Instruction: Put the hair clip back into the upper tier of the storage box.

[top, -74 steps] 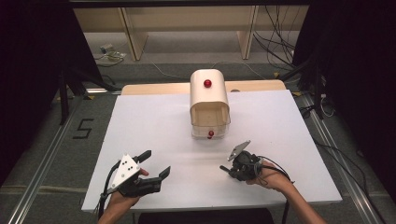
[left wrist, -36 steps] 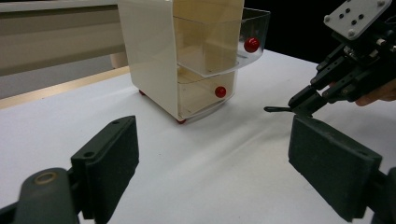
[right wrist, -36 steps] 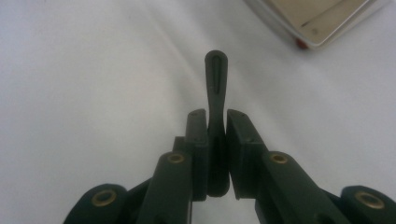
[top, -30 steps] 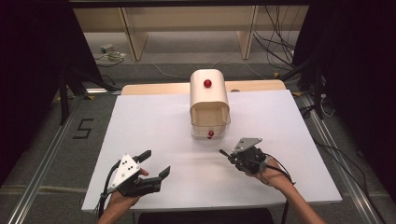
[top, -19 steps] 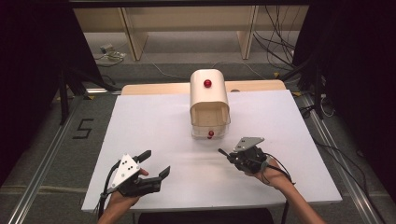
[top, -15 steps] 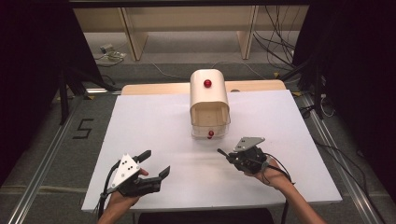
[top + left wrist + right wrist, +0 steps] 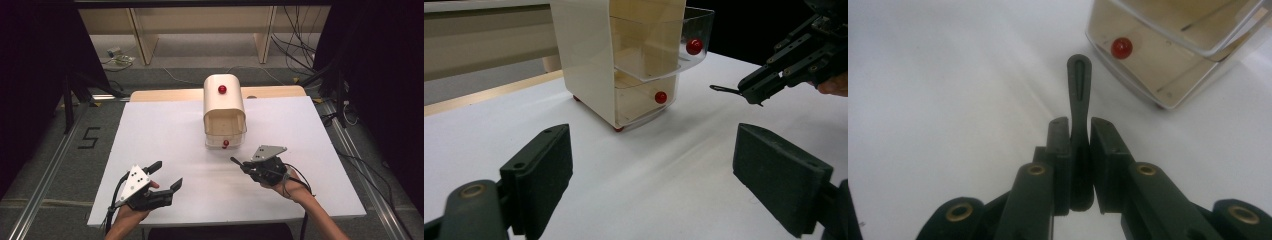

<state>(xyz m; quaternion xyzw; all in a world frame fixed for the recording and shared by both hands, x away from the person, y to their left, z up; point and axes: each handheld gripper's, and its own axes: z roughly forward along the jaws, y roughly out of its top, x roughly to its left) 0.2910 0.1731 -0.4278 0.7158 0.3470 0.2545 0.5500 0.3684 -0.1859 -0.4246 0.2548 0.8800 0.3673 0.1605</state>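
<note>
Black plastic stick [image 7: 1079, 95], thin, light and stiff, sits clamped near its base in the right tongs [image 7: 1079, 150]; left tongs [image 7: 651, 180] gape wide, empty, facing the small cabinet [image 7: 224, 112].

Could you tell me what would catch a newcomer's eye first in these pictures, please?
Most striking is the cream drawer cabinet at the middle of the white table, dotted with red knobs. Just in front of it, the right gripper is shut on a slim black tool that points toward the cabinet's lower drawer. At the near left edge, the left gripper waits with open fingers.
</note>
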